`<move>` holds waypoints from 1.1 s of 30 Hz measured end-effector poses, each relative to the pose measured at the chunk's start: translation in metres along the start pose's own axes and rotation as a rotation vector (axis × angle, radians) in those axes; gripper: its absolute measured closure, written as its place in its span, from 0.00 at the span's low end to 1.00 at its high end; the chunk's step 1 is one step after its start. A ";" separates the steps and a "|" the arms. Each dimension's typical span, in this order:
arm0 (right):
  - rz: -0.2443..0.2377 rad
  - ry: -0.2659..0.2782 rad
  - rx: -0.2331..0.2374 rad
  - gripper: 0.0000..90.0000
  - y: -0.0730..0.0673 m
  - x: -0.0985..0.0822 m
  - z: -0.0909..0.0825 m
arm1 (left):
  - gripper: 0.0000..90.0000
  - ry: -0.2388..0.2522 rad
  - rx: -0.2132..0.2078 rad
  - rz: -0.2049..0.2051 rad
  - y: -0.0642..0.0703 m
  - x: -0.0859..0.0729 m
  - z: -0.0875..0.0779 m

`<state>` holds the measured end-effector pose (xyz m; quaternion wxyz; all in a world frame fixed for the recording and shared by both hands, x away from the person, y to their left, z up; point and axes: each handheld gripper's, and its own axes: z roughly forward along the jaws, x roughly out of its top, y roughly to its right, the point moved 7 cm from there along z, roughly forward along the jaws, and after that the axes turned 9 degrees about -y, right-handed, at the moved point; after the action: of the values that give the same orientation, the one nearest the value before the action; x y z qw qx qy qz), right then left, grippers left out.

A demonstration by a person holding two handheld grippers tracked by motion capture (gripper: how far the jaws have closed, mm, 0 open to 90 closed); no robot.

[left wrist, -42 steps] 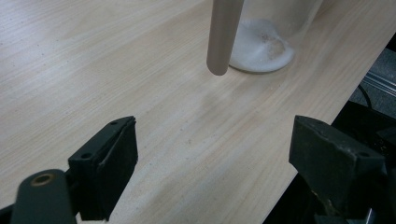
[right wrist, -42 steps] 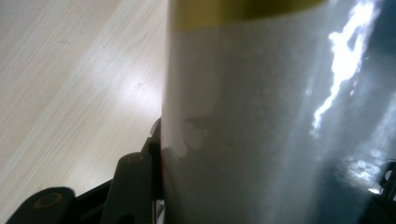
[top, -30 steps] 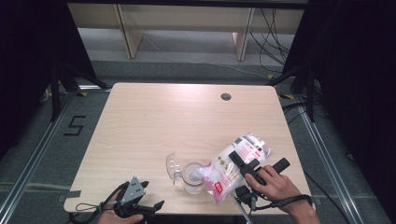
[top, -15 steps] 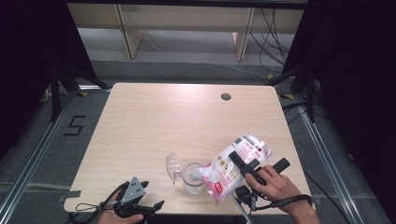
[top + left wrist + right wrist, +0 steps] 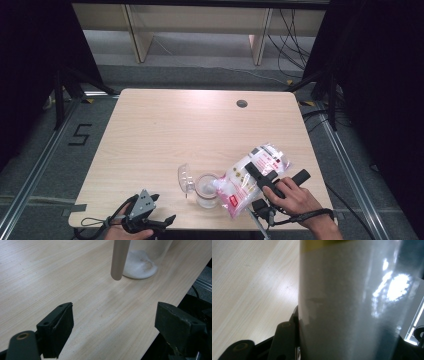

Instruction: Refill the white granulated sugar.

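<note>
A clear plastic cup (image 5: 206, 191) stands near the table's front edge with a little white powder in its bottom (image 5: 140, 266). A plastic bag of white powder (image 5: 250, 176) with red print is tilted, its lower corner at the cup's rim. My right gripper (image 5: 265, 175) is shut on the bag's middle, and the bag (image 5: 347, 302) bulges between its jaws. A clear curved lid or scoop (image 5: 185, 177) leans just left of the cup. My left gripper (image 5: 162, 210) rests at the front left edge, open and with nothing between its jaws (image 5: 113, 330), pointing toward the cup.
The light wooden table (image 5: 200, 130) has a round cable hole (image 5: 242, 103) at the back right. A beige rod-like part (image 5: 120, 257) hangs in front of the cup in the left gripper view. Dark floor, metal rails and cables surround the table.
</note>
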<state>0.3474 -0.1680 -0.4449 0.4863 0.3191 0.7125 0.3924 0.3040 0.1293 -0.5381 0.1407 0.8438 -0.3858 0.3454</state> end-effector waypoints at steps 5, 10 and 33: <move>0.000 0.000 0.003 0.64 0.000 0.000 0.000 | 0.17 0.001 0.001 -0.001 0.000 0.000 0.000; -0.004 0.001 0.004 0.64 0.000 0.001 0.000 | 0.17 -0.003 -0.006 -0.001 0.001 0.000 0.000; 0.003 0.006 0.005 0.65 -0.001 0.001 0.000 | 0.17 0.000 0.001 0.000 0.000 0.000 0.000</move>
<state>0.3471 -0.1680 -0.4457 0.4829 0.3202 0.7144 0.3922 0.3040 0.1295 -0.5380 0.1402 0.8440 -0.3854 0.3456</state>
